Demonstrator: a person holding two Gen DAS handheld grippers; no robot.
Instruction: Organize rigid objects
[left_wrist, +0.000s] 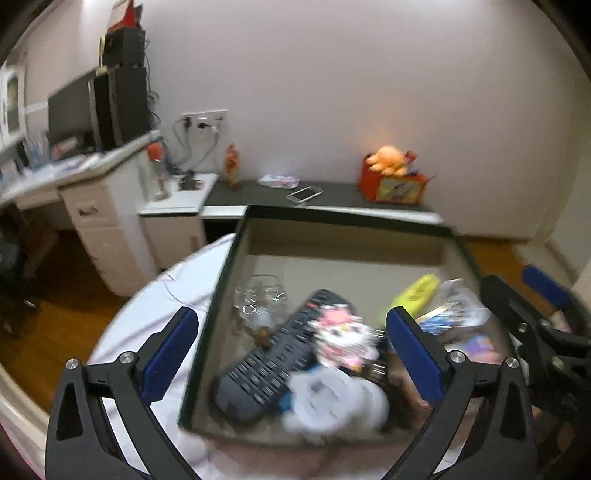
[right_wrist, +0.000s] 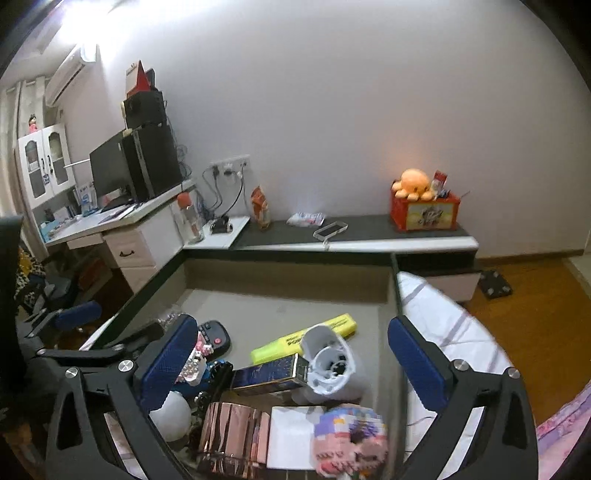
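A dark-rimmed cardboard box (left_wrist: 218, 291) (right_wrist: 395, 291) sits on the bed and holds mixed objects. In the left wrist view I see a black remote (left_wrist: 266, 365), a pink block figure (left_wrist: 343, 339), a clear glass (left_wrist: 258, 295), a yellow highlighter (left_wrist: 415, 295) and a white object (left_wrist: 332, 402). In the right wrist view I see the highlighter (right_wrist: 306, 339), a white cylinder part (right_wrist: 330, 362), a dark blue carton (right_wrist: 269, 373), a copper roll (right_wrist: 232, 435) and a block figure (right_wrist: 351, 439). My left gripper (left_wrist: 291, 354) is open above the box. My right gripper (right_wrist: 291, 362) is open above it too.
A low dark shelf (right_wrist: 369, 229) along the wall carries a red box with an orange plush (right_wrist: 424, 203), a phone (right_wrist: 330, 229) and a packet. A white desk (right_wrist: 122, 229) with monitor and computer stands left. Wood floor (right_wrist: 535, 295) lies right of the bed.
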